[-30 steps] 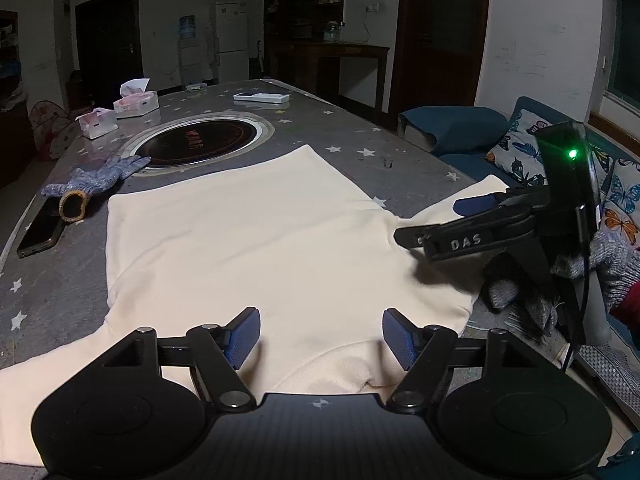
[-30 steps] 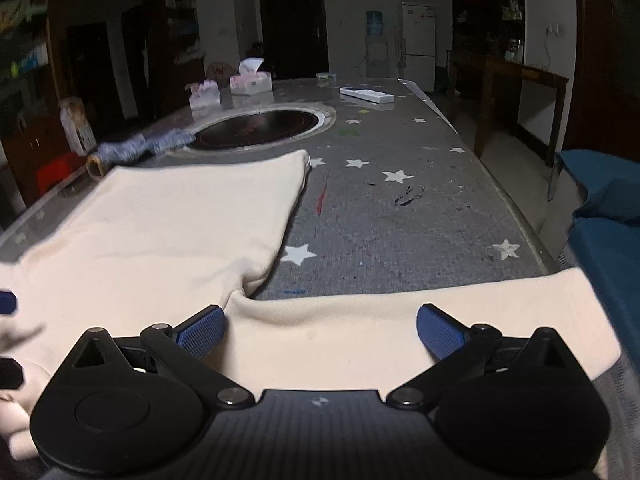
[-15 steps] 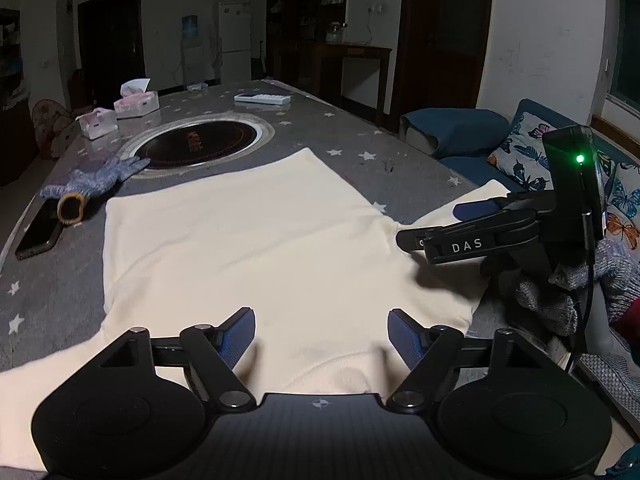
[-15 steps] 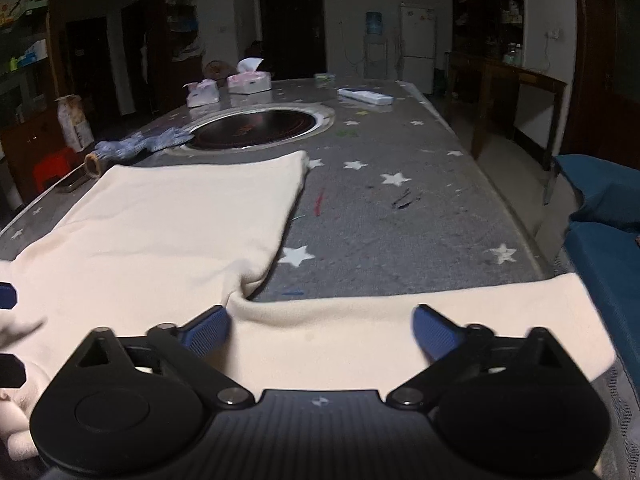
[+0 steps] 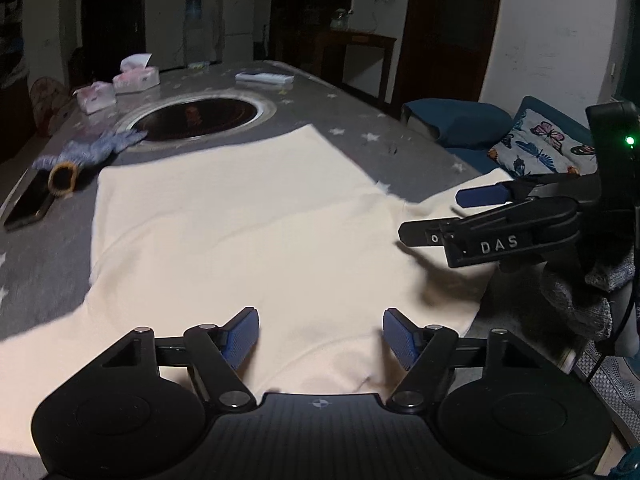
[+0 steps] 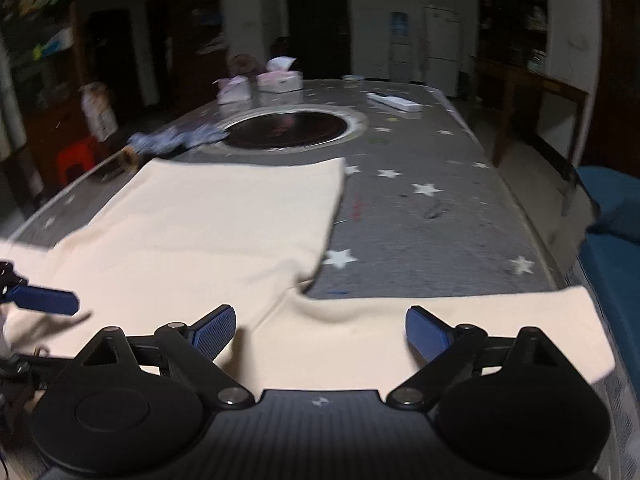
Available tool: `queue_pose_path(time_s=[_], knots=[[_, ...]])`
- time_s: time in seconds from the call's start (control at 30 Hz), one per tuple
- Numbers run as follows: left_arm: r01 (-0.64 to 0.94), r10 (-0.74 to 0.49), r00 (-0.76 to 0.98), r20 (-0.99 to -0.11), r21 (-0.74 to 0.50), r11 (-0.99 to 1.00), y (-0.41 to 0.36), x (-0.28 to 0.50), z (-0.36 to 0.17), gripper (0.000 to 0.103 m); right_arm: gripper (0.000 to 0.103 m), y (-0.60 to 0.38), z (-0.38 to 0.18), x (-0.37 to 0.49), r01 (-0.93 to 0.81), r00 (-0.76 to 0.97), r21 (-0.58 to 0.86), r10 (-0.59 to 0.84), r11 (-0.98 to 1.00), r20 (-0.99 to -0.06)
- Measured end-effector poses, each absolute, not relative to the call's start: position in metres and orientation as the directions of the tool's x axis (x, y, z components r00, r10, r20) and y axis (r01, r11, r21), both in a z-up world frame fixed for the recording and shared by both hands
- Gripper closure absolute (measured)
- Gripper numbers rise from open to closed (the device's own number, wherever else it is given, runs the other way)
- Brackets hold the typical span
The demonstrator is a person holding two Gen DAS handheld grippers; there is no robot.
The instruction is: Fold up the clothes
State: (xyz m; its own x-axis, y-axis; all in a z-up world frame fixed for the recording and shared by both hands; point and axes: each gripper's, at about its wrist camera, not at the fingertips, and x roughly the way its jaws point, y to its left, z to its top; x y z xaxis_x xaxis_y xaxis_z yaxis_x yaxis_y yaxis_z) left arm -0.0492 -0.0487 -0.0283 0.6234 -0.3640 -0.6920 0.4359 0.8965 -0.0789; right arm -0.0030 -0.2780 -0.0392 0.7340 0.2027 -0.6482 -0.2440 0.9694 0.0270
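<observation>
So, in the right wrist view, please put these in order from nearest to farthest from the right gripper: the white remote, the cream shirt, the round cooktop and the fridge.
1. Cream shirt, under the right gripper.
2. Round cooktop, middle of the table.
3. White remote, far right of the table.
4. Fridge, against the back wall.

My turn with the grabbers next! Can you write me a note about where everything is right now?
Left gripper: open above the cream top's near edge, its jaws just closing a little, holding nothing.
Right gripper: open over the right sleeve, its jaws just narrowing slightly, holding nothing.
Cream top: spread flat on the star-patterned table, sleeves out to both sides.
Done: laid out. No fold made yet.
Left: all the folding. Probably start with the sleeves.
</observation>
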Motion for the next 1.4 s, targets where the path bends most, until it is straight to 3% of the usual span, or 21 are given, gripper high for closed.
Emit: queue_pose_path(time_s=[0.17, 0.57, 1.17, 1.4], knots=[[0.43, -0.364, 0.612, -0.702, -0.09, 0.898, -0.034, -0.059, -0.034, 0.037, 0.009, -0.266, -0.047, -0.01, -0.288, 0.725, -0.065, 0.173, 0.955, -0.667], [0.44, -0.372, 0.603, -0.705, -0.094, 0.893, -0.025, -0.066, -0.032, 0.042, 0.009, -0.269, -0.04, -0.025, -0.319, 0.711, -0.065, 0.193, 0.946, -0.676], [0.596, -0.492, 0.572, -0.656, -0.079, 0.799, -0.09, -0.048, -0.018, 0.042, 0.01, -0.351, -0.045, -0.029, -0.064, 0.731, -0.069, 0.0, 0.996, -0.683], [0.653, -0.498, 0.508, -0.702, -0.063, 0.755, -0.121, -0.046, -0.039, 0.044, 0.01, -0.38, -0.045, -0.024, 0.023, 0.724, -0.028, -0.036, 0.999, -0.689]])
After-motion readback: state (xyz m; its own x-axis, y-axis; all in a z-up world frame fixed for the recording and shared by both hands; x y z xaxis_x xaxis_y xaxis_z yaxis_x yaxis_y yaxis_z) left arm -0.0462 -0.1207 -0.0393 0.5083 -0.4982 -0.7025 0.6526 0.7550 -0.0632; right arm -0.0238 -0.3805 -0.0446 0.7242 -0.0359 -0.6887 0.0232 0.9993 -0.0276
